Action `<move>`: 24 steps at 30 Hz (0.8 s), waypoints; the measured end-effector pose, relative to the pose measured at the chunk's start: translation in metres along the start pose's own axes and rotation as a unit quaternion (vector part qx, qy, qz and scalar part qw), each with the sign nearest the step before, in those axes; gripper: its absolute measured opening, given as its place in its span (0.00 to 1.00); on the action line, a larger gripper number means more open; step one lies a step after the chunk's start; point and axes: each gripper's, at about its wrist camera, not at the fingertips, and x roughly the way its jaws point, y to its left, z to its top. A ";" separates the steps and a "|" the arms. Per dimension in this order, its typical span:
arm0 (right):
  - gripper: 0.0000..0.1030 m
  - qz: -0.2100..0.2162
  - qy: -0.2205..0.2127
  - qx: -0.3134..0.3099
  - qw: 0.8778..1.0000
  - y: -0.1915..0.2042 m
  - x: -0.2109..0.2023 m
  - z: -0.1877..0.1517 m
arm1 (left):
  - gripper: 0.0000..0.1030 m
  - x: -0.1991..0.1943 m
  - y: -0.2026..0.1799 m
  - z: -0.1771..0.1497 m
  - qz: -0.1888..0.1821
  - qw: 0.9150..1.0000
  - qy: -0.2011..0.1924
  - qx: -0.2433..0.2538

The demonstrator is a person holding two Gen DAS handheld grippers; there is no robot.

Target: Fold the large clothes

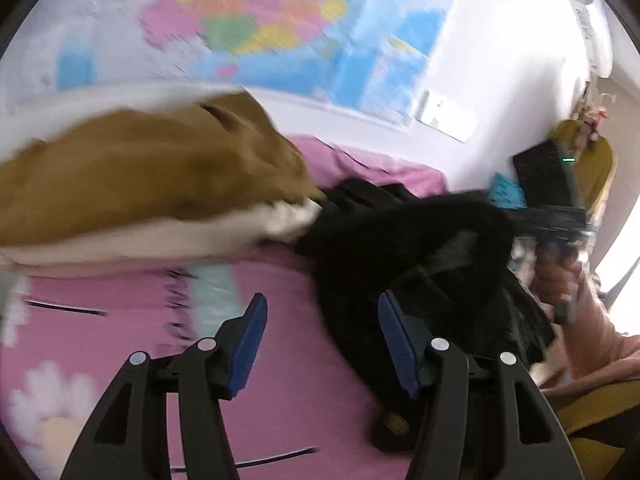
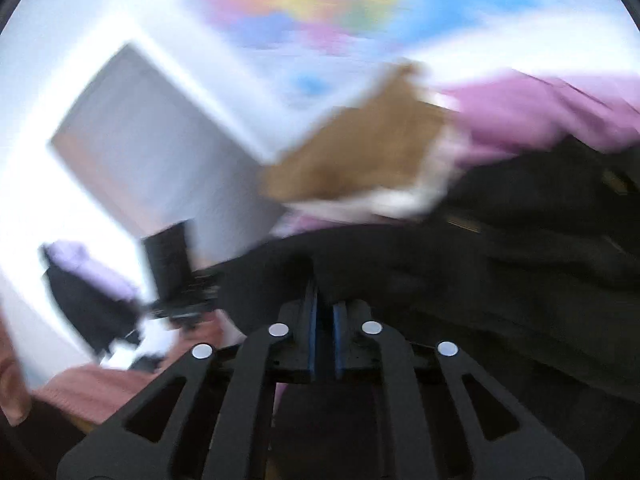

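Note:
A black garment (image 1: 404, 248) lies bunched on the pink flowered bedsheet (image 1: 304, 380) and is lifted at its right end. My left gripper (image 1: 320, 320) is open and empty above the sheet, its right finger at the garment's edge. My right gripper (image 2: 325, 308) is shut on the black garment (image 2: 500, 240), which spreads to the right in the blurred right wrist view. In the left wrist view the right gripper (image 1: 560, 216) holds the cloth up at the right.
A brown and cream folded pile (image 1: 152, 184) lies on the bed at the left, also in the right wrist view (image 2: 360, 156). A coloured map (image 1: 280, 12) hangs on the wall behind. A mustard chair (image 1: 600, 160) stands at the right.

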 end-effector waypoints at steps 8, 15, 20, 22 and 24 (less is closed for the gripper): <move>0.68 -0.119 -0.018 0.075 0.990 -0.052 -0.029 -0.047 | 0.54 0.075 -0.038 0.006 -0.062 0.996 0.057 0.033; 0.84 -0.064 0.025 -0.035 0.997 0.023 -0.010 -0.079 | 0.52 0.104 -0.040 0.026 -0.039 0.997 0.059 0.035; 0.91 -0.036 0.067 -0.070 0.995 0.056 0.041 -0.103 | 0.51 0.109 -0.038 0.036 0.003 0.998 0.052 0.045; 0.91 -0.052 0.080 -0.088 0.992 0.063 0.053 -0.109 | 0.51 0.111 -0.036 0.037 0.007 0.998 0.054 0.041; 0.91 -0.070 0.101 -0.109 0.986 0.066 0.072 -0.118 | 0.51 0.112 -0.033 0.038 0.007 0.998 0.057 0.035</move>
